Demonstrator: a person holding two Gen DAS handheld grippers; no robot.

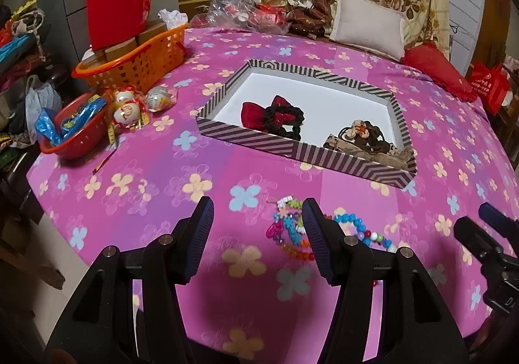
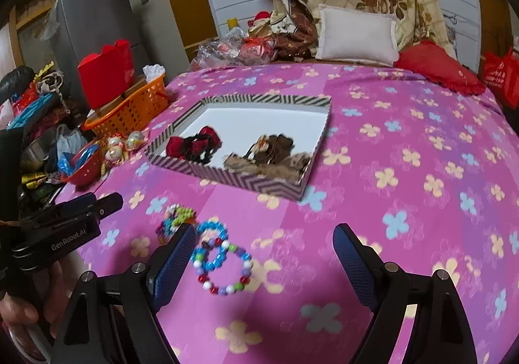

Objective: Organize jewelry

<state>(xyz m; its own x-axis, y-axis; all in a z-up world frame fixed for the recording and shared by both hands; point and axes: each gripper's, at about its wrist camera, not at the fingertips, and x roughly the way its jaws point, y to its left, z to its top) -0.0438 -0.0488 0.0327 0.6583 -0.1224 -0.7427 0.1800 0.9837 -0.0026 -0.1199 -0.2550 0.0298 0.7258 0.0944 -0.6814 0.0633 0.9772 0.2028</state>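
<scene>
A striped shallow box [image 1: 353, 166] [image 2: 249, 182] lies on the pink flowered cloth. It holds a red and black scrunchie [image 1: 275, 114] [image 2: 194, 145] and brown hair ties [image 1: 363, 137] [image 2: 272, 150]. Bead bracelets [image 2: 220, 262] [image 1: 360, 228] and a multicoloured charm bracelet [image 1: 287, 224] [image 2: 176, 218] lie on the cloth in front of the box. My left gripper [image 1: 258, 228] is open and empty, just left of the charm bracelet. My right gripper [image 2: 264, 253] is open and empty, with the bead bracelets by its left finger. The left gripper also shows in the right wrist view [image 2: 94, 205].
An orange basket [image 1: 136, 62] with boxes and a red bag, a red bowl [image 1: 74, 134] and wrapped figurines [image 1: 129, 108] sit at the cloth's left edge. Pillows [image 1: 366, 20], a red cushion [image 1: 438, 69] and plastic bags lie at the back.
</scene>
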